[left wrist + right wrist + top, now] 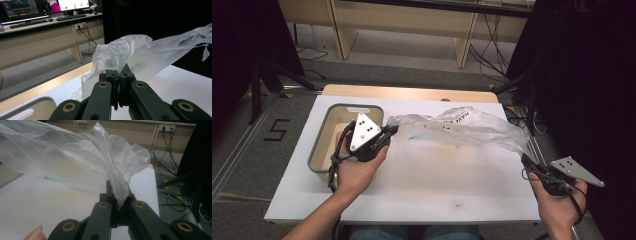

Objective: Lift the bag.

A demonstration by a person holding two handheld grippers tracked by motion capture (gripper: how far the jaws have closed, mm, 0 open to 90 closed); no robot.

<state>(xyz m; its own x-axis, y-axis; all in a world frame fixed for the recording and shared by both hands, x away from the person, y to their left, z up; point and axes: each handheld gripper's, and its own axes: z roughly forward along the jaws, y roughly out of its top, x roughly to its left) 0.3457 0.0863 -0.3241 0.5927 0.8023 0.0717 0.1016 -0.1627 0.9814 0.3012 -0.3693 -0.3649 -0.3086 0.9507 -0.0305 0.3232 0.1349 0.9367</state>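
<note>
The item in hand is a thin, translucent plastic bag (457, 127), milky white, heavily creased and carrying dark printed lettering on its upper face; the print is too small to read. It is stretched in the air above the white table (422, 185), lying to the right of the grey bin (319, 145) and running from beside the bin's right wall out to the table's right edge, sagging slightly at mid-length. The left gripper (393, 131), just right of the bin, has its jaws closed on one end of the bag; in the left gripper view the film (130, 55) bunches into a crumpled puff directly above the pinched jaws of the left gripper (119, 82) and then fans out flat and taut to the right. The right gripper (526, 161), well apart from the bin at the table's right edge, is likewise clamped on the opposite end; in the right gripper view a narrow fold of film (117, 185) is caught between the closed jaws of the right gripper (119, 200), with the rest billowing up and leftward in loose wrinkles. A faint blue mark and a pale yellowish tint show through the film there. The bin has a light interior and sits at the left part of the table.
</note>
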